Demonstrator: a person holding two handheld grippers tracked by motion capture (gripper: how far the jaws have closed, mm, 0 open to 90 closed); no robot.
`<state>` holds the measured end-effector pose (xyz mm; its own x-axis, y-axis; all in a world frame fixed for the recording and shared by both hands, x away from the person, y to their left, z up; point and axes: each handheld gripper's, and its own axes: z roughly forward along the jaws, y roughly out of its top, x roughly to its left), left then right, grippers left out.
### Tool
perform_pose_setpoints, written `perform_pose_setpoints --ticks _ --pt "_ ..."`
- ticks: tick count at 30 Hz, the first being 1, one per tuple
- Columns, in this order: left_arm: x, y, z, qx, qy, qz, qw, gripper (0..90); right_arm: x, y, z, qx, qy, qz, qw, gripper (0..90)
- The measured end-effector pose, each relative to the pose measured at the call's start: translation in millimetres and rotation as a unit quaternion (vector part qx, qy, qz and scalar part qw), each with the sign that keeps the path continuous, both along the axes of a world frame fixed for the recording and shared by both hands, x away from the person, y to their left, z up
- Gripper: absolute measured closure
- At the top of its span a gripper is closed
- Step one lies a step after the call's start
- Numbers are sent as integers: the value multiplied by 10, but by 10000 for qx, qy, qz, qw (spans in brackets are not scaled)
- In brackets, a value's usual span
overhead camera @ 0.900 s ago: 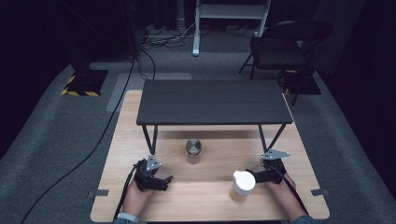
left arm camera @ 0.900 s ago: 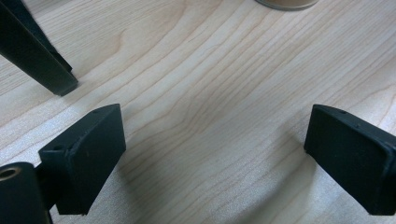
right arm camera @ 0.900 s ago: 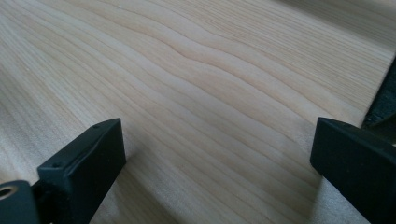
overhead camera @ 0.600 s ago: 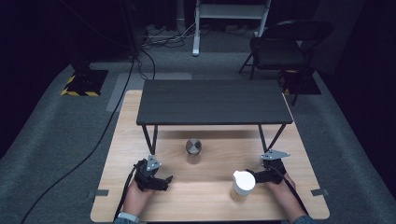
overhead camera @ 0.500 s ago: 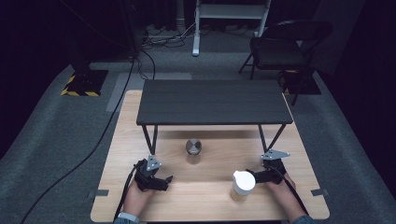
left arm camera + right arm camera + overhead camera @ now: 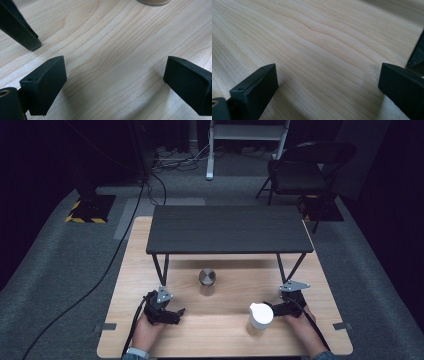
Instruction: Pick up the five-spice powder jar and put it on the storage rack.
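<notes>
My left gripper (image 6: 173, 315) rests on the wooden table (image 6: 220, 340) at the near left, held by a hand. It is open, and in the left gripper view (image 6: 115, 72) only bare wood lies between its jaws. My right gripper (image 6: 274, 310) sits at the near right, also open, with bare wood between its jaws (image 6: 328, 75). A jar with a white lid (image 6: 260, 316) stands just left of it, apart from the jaws. A jar with a metal lid (image 6: 207, 277) stands mid-table; its base (image 6: 153, 2) lies ahead of the left gripper.
A low dark shelf (image 6: 230, 227) on thin black legs spans the far half of the table. One leg (image 6: 20, 32) stands close ahead and left of the left gripper. A dark edge (image 6: 418, 52) shows at the right of the right gripper view. A chair (image 6: 300, 172) stands beyond.
</notes>
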<state>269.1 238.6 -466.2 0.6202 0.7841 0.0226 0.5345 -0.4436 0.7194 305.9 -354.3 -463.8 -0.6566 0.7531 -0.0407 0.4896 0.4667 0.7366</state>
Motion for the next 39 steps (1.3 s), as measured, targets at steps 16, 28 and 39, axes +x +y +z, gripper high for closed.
perform_pose_setpoints --ticks 16,28,39 --pt "-84 61 27 -455 -192 147 9987 22 -2 2 0 -1 0 -10 10000 21" --pt "-510 349 -171 -1982 -1650 114 9661 20 -1 2 0 0 1 -10 10000 21" --pt "-498 344 -189 -1997 -1629 146 9661 16 0 7 -1 -1 -1 -10 10000 19"
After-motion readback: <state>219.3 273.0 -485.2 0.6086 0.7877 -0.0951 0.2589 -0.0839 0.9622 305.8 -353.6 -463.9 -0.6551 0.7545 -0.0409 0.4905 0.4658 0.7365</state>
